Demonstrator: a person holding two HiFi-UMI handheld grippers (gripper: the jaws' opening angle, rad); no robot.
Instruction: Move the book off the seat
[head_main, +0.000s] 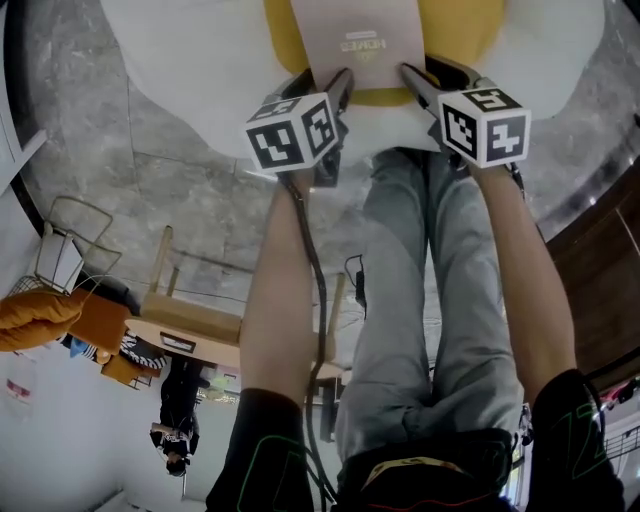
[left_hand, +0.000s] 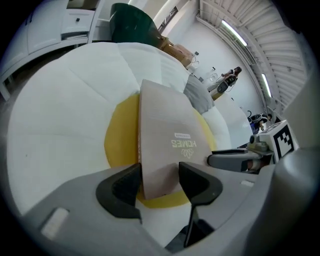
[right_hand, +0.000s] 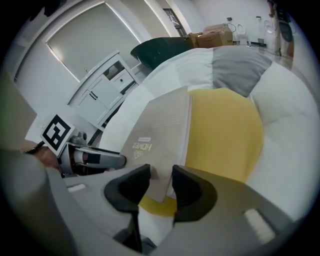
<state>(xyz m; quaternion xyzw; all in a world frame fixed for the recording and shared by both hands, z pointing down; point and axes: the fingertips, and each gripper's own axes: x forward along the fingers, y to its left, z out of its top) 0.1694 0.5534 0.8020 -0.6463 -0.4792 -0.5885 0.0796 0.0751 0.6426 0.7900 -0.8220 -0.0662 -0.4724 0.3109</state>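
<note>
Tan book (head_main: 358, 40) lies on yellow seat (head_main: 465, 25), not yet lifted. Left tongs (left_hand: 159, 182) and right tongs (right_hand: 161, 184) gape, each straddling a near corner; grip, removal pending.

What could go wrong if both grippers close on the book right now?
The left gripper and right gripper each straddle only a near corner of the book, jaws open; such a shallow bite may slip. They might pinch only the cover, so the book flops open. The jaws could also snag the yellow cushion beneath.
</note>
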